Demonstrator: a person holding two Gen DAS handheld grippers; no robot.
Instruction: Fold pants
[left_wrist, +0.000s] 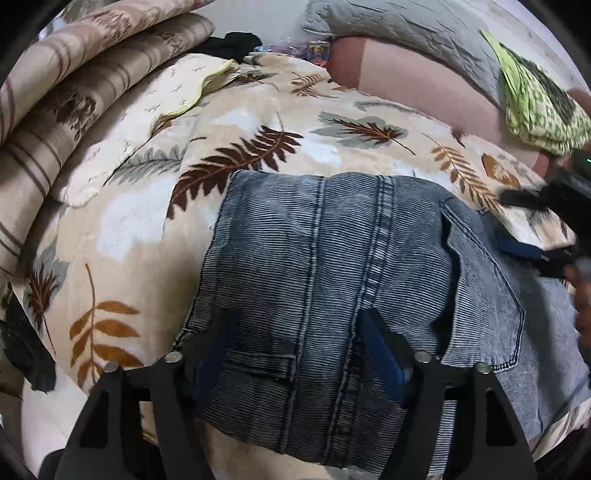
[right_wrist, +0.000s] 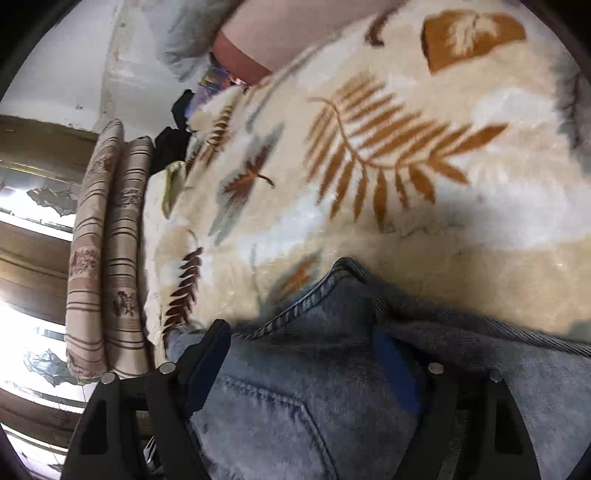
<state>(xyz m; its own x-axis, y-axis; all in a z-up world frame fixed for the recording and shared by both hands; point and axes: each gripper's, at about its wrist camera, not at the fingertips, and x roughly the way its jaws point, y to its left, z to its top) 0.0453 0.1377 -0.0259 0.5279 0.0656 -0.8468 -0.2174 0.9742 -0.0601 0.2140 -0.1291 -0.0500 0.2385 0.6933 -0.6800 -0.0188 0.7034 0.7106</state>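
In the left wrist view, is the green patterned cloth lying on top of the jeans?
No, the green patterned cloth lies far back on the bed, apart from the jeans, which rest on the leaf-print blanket.

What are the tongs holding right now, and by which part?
Nothing is held. The left tongs and the right tongs both stand open over the folded jeans, which lie flat on the leaf-print blanket.

Likely a home bedroom: leaf-print blanket (left_wrist: 258, 122), striped cushions (left_wrist: 74, 74).
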